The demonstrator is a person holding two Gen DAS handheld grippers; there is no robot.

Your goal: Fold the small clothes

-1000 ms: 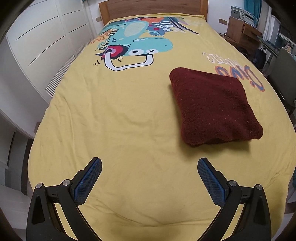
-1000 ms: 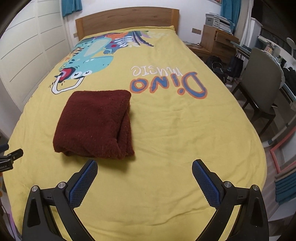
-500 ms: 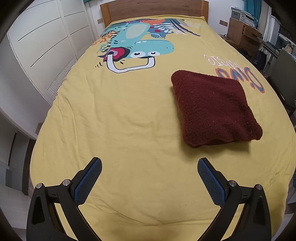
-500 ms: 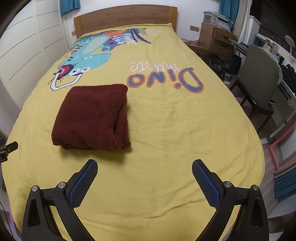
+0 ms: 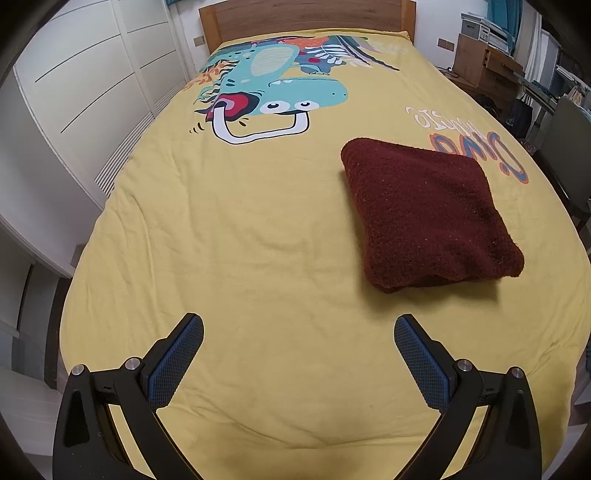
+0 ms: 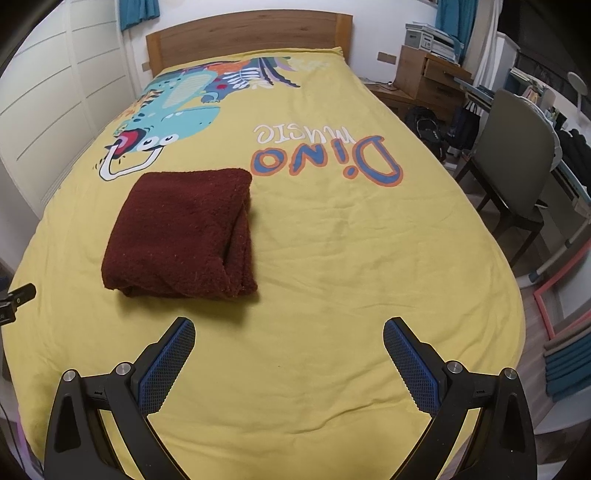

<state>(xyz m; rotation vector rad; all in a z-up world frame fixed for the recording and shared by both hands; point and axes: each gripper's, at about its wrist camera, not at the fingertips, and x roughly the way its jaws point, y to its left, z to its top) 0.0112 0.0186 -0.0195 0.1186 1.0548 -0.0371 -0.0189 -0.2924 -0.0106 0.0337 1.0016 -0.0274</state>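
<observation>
A dark red fleece garment (image 5: pixel 424 216) lies folded into a thick square on the yellow bedspread (image 5: pixel 258 240). In the left wrist view it lies ahead and to the right of my left gripper (image 5: pixel 298 326), which is open, empty and held above the bed near the foot. In the right wrist view the garment (image 6: pixel 181 232) lies ahead and to the left of my right gripper (image 6: pixel 289 328), also open and empty. Neither gripper touches the garment. The tip of the left gripper (image 6: pixel 16 297) shows at the far left edge of the right wrist view.
The bedspread has a dinosaur print (image 5: pixel 273 96) and "Dino music" lettering (image 6: pixel 325 155). A wooden headboard (image 6: pixel 243 33) stands at the far end. White wardrobe doors (image 5: pixel 85 92) line the left. A grey chair (image 6: pixel 517 155) and wooden cabinet (image 6: pixel 428 77) stand on the right.
Both grippers have drawn back slightly from the bed, so more of the far end shows and the garment sits a little farther off. The garment has not moved on the bedspread.
</observation>
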